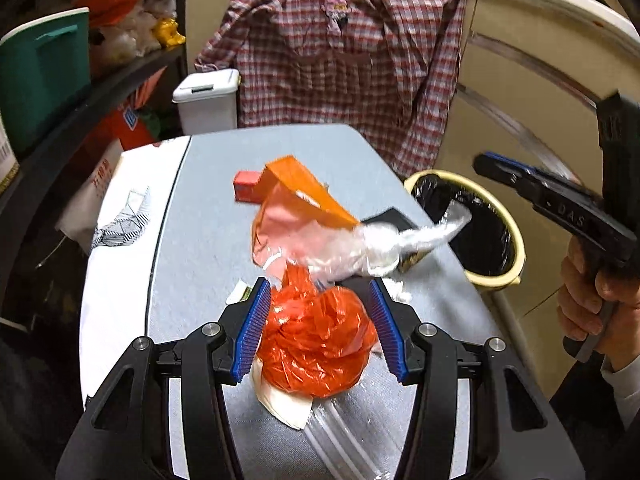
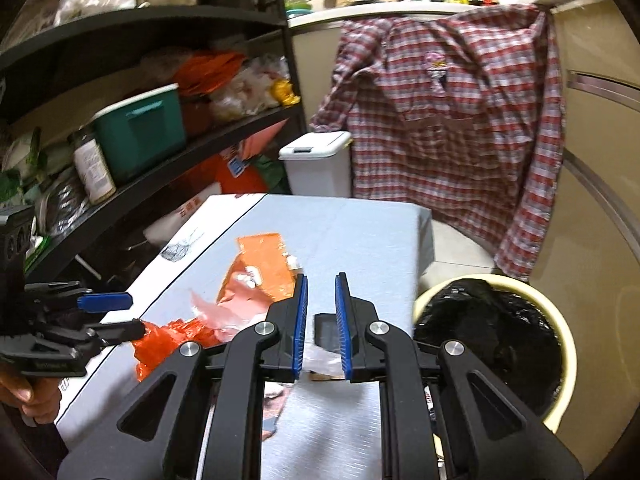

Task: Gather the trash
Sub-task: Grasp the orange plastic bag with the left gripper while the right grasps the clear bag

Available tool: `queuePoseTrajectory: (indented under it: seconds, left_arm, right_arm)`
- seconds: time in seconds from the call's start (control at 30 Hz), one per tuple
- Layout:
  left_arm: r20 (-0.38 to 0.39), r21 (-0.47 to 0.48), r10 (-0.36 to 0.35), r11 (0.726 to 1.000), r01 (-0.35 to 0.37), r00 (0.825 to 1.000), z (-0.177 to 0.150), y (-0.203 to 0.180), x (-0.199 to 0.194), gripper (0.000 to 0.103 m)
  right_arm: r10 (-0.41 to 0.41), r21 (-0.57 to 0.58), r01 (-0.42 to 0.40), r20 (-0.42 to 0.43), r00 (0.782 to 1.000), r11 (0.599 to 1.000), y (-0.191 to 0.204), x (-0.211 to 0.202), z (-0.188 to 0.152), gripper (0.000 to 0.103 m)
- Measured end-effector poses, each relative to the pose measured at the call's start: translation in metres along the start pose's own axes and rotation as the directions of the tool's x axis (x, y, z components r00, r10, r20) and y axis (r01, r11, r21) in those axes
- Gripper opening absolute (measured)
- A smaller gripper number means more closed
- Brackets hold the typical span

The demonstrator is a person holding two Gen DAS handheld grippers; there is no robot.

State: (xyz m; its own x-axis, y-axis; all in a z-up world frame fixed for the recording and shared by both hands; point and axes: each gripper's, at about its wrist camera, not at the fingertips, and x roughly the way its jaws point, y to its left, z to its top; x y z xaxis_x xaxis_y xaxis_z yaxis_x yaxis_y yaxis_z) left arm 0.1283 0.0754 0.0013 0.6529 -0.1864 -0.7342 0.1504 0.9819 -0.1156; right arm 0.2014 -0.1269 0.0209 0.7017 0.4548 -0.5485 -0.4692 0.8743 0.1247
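With our left gripper (image 1: 318,312) straddling the crumpled orange plastic bag (image 1: 316,344), pads not yet pressing, and the right gripper (image 2: 322,320) nearly clenched on nothing, we next pinch and carry it to the black-lined cream bin (image 1: 514,240).

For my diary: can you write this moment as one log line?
left claw: open, orange bag between | right claw: narrow gap | bin: beside table

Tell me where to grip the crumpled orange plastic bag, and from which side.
Grip the crumpled orange plastic bag across its bulging middle, coming from above and the near table edge; the left gripper already straddles it there, pads on either flank.
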Motion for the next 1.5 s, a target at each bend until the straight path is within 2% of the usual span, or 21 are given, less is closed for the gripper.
queuePoseTrajectory:
  seconds: [0.03,0.27,0.47,0.57,0.77,0.87,1.1,1.17,1.2,1.27,1.5]
  left_arm:
    - [-0.017,0.005,-0.003,1.0,0.003,1.0,-0.002,-0.001,0.004,0.051]
    - [-0.113,0.005,-0.013,1.0,0.014,0.993,-0.011,0.0,0.028,0.051]
    - [-0.12,0.005,-0.01,1.0,0.011,0.993,-0.009,0.003,0.031,0.051]
    - [-0.127,0.01,-0.005,1.0,0.007,0.992,-0.009,0.004,0.032,0.051]
    - [-0.136,0.011,-0.009,1.0,0.01,0.991,-0.007,0.008,0.035,0.052]
    - [-0.15,0.012,-0.005,1.0,0.007,0.989,-0.007,0.01,0.036,0.057]
    - [-0.167,0.021,-0.007,1.0,0.011,0.986,-0.008,0.013,0.038,0.059]
    - [-0.165,0.017,-0.007,1.0,0.011,0.986,-0.007,0.014,0.037,0.053]
    - [-0.161,0.019,-0.007,1.0,0.01,0.987,-0.007,0.013,0.036,0.044]
    - [-0.159,0.025,-0.003,1.0,0.007,0.987,-0.007,0.011,0.035,0.039]
    - [-0.107,0.025,0.017,1.0,-0.014,0.994,0.001,0.014,0.019,0.036]
  right_arm:
    - [0.009,-0.004,-0.009,-0.009,1.0,1.0,0.003,0.004,-0.001,0.015]
    - [0.076,-0.006,-0.077,-0.135,0.988,0.997,0.02,0.049,-0.011,0.037]
    - [0.058,-0.017,-0.064,-0.245,0.968,0.998,0.025,0.086,-0.026,0.042]
    - [0.069,-0.011,-0.075,-0.268,0.961,0.997,0.027,0.094,-0.031,0.046]
    - [0.069,-0.035,-0.084,-0.313,0.947,0.996,0.033,0.102,-0.036,0.046]
    - [0.066,-0.05,-0.086,-0.318,0.946,0.995,0.035,0.102,-0.037,0.046]
    - [0.067,-0.062,-0.091,-0.31,0.948,0.994,0.037,0.096,-0.037,0.028]
    - [0.067,-0.063,-0.089,-0.298,0.952,0.994,0.037,0.092,-0.036,0.026]
    - [0.07,-0.057,-0.09,-0.289,0.955,0.994,0.035,0.089,-0.034,0.025]
    - [0.077,-0.044,-0.092,-0.274,0.959,0.995,0.033,0.083,-0.031,0.024]
    - [0.09,-0.002,-0.092,-0.181,0.979,0.996,0.024,0.052,-0.015,0.024]
